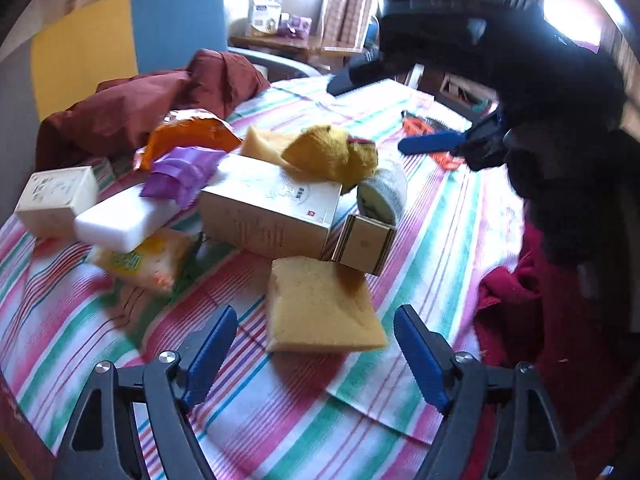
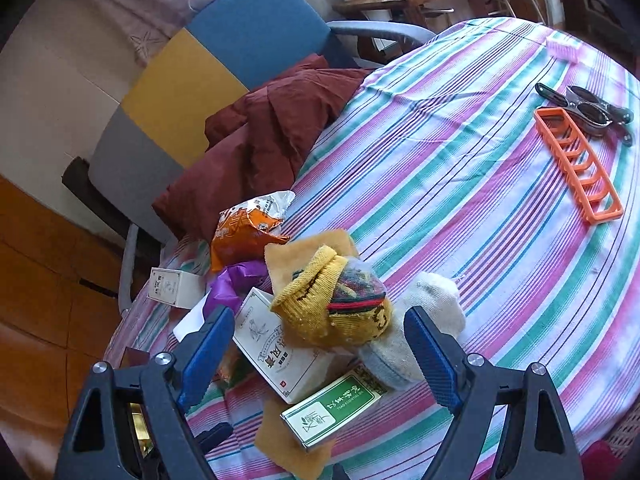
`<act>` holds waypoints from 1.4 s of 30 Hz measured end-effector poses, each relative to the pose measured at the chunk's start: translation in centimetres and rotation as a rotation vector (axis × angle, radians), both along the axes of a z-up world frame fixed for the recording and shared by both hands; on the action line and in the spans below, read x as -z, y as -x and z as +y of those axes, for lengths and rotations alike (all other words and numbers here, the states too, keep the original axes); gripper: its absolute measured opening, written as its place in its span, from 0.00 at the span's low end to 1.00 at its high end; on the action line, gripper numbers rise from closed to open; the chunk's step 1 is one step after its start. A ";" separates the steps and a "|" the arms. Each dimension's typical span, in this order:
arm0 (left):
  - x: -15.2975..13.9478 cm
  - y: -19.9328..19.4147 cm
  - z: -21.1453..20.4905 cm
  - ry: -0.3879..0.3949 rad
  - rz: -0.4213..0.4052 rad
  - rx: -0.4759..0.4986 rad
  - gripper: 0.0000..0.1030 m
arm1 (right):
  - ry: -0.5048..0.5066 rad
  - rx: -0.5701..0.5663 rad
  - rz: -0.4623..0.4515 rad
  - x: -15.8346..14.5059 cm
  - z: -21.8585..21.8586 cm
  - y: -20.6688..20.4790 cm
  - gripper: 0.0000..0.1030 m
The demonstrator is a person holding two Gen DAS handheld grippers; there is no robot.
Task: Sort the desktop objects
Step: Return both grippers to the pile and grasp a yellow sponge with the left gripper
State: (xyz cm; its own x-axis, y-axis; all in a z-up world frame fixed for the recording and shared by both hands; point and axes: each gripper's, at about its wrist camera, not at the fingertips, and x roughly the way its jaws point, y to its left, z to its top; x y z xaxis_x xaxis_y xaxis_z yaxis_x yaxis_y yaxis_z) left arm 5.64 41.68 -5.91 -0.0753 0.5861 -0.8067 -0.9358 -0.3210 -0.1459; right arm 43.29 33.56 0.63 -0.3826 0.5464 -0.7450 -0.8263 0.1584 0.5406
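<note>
Right, my left gripper (image 1: 316, 354) is wide apart w/ nothing between, over the sponge (image 1: 322, 306) at lower centre. My right gripper (image 2: 320, 354) also spread, empty, above the yellow knit hat (image 2: 332, 312) on the white box (image 2: 276, 354). Orange rack (image 2: 576, 164) sits upper right on the striped cloth (image 2: 460, 200).

Low in the right wrist view, the green-and-white box (image 2: 331, 411) carries the one legible line — "TSAO ESSENTIAL OIL" — beside white Chinese characters too distorted to read. The white carton (image 2: 276, 354) above it bears large printed characters and a small red mark — neither is decipherable.
</note>
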 end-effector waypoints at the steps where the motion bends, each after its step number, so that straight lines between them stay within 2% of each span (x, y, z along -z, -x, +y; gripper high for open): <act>1: 0.3 -0.1 0.4 0.011 0.008 0.009 0.80 | -0.001 -0.006 0.001 0.0 0.0 0.1 0.85; 9: 2.4 -1.5 3.0 0.122 0.143 0.066 0.80 | 0.013 -0.087 -0.027 0.3 0.4 0.6 0.87; 11: 2.5 -1.7 2.8 0.106 0.122 0.067 0.65 | 0.026 -0.099 -0.033 0.5 0.4 0.6 0.87; 13: 2.3 -1.6 2.2 0.084 0.095 0.055 0.63 | 0.039 -0.103 -0.043 0.8 0.5 0.5 0.87; 17: 2.3 -1.2 0.2 0.062 0.058 0.011 0.60 | 0.046 -0.110 -0.053 0.9 0.6 0.3 0.87; 21: 2.2 -0.8 -3.3 0.048 0.022 -0.080 0.60 | 0.060 -0.126 -0.064 1.2 0.7 0.3 0.87; 27: 2.8 -0.9 -8.4 0.040 0.012 -0.174 0.61 | 0.096 -0.179 -0.102 1.9 0.8 0.8 0.87; 30: 3.2 -1.0 -9.5 0.035 -0.002 -0.195 0.61 | 0.109 -0.207 -0.137 2.1 0.6 1.4 0.87; 32: 3.2 -1.5 -10.4 0.027 0.003 -0.190 0.61 | 0.106 -0.272 -0.170 2.2 0.4 2.4 0.88; 36: 3.1 -2.0 -11.1 0.036 0.026 -0.168 0.61 | 0.118 -0.438 -0.179 2.4 -0.8 4.9 0.87; 40: 3.1 -1.5 -11.5 0.016 -0.018 -0.177 0.63 | 0.153 -0.639 -0.324 2.9 -2.1 7.2 0.87; 42: 3.0 -1.2 -11.3 0.008 -0.032 -0.181 0.63 | 0.160 -0.695 -0.340 2.9 -2.3 7.7 0.90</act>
State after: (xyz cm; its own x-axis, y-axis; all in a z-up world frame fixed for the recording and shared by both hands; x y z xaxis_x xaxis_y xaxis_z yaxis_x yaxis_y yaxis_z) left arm 6.81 30.42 -8.96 -0.1535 0.5589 -0.8149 -0.8575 -0.4852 -0.1712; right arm 35.64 31.28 -2.24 -0.3345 0.1414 -0.9317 -0.8801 -0.4004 0.2552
